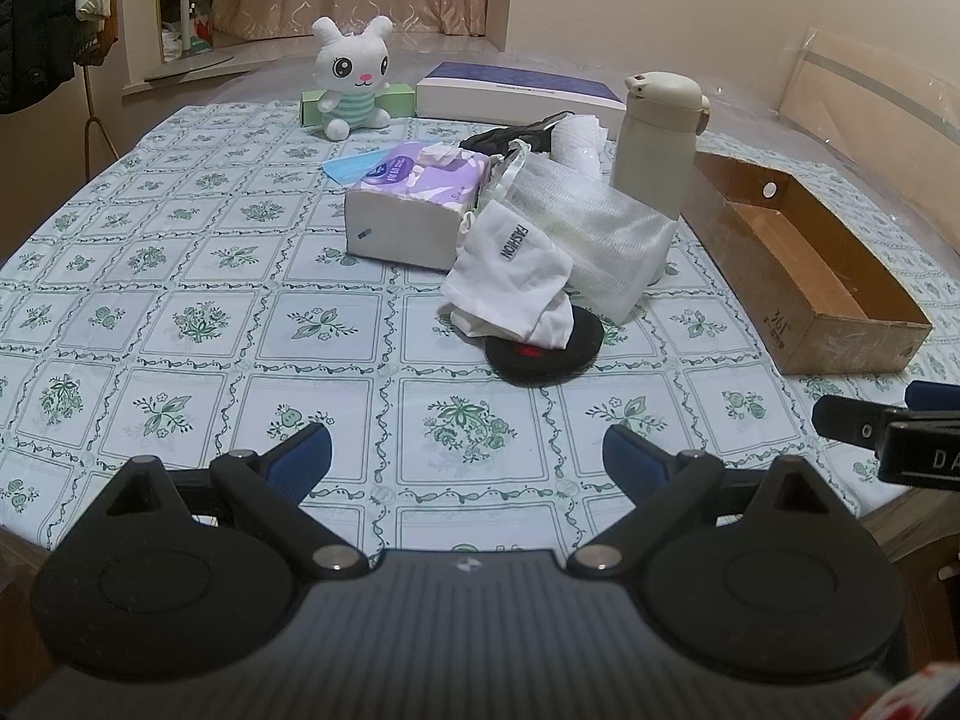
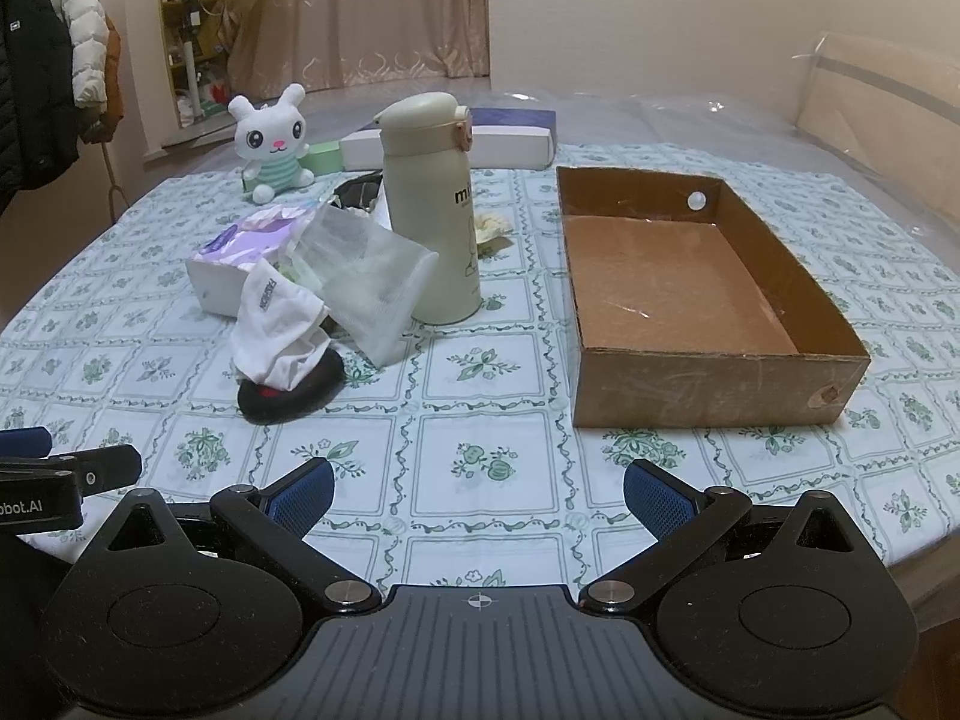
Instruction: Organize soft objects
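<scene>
A white sock marked FASHION [image 1: 510, 279] [image 2: 279, 318] lies over a black round pad [image 1: 549, 354] [image 2: 294, 390] mid-table. Behind them sit a white mesh bag [image 1: 594, 234] [image 2: 366, 282], a purple tissue pack [image 1: 414, 204] [image 2: 240, 258] and a white plush rabbit [image 1: 354, 78] [image 2: 273, 141]. An empty brown cardboard box [image 1: 804, 264] [image 2: 690, 294] stands to the right. My left gripper [image 1: 467, 456] is open near the table's front edge, well short of the sock. My right gripper [image 2: 479, 495] is open too, in front of the box, holding nothing.
A cream flask [image 1: 654, 138] [image 2: 432, 210] stands upright between the pile and the box. A white and blue flat box [image 1: 516, 90] and a green box [image 1: 396, 99] lie at the back. A blue face mask [image 1: 354, 165] sits beside the tissues. Coats [image 2: 48, 78] hang at the left.
</scene>
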`<move>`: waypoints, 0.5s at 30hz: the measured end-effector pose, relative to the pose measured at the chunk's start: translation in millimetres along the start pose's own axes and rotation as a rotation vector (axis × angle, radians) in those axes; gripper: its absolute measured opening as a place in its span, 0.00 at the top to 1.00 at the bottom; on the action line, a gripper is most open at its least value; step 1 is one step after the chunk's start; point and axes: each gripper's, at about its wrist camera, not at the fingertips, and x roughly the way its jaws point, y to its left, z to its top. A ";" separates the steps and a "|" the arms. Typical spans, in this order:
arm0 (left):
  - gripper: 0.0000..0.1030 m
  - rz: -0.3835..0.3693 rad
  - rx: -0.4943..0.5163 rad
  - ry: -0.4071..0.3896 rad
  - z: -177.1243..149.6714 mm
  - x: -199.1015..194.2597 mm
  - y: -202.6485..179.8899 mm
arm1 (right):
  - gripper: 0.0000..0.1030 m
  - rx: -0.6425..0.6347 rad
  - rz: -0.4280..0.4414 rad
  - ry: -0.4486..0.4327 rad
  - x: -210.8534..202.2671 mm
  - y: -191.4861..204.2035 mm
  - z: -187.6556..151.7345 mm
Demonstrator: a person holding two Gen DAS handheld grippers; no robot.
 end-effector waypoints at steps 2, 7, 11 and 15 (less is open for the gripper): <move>0.07 -0.003 -0.003 0.000 0.0 -0.2 0.4 | 0.01 0.000 0.001 0.000 0.2 0.0 -0.2; 0.07 -0.003 -0.003 -0.001 0.2 -0.5 0.4 | 0.01 0.000 0.002 -0.001 -0.3 0.4 0.3; 0.07 -0.002 -0.002 -0.001 0.3 -0.6 0.2 | 0.01 0.000 0.002 -0.002 -0.3 0.5 0.2; 0.07 -0.003 -0.003 -0.002 1.4 -1.3 -0.5 | 0.01 0.000 0.002 -0.003 0.0 1.2 0.7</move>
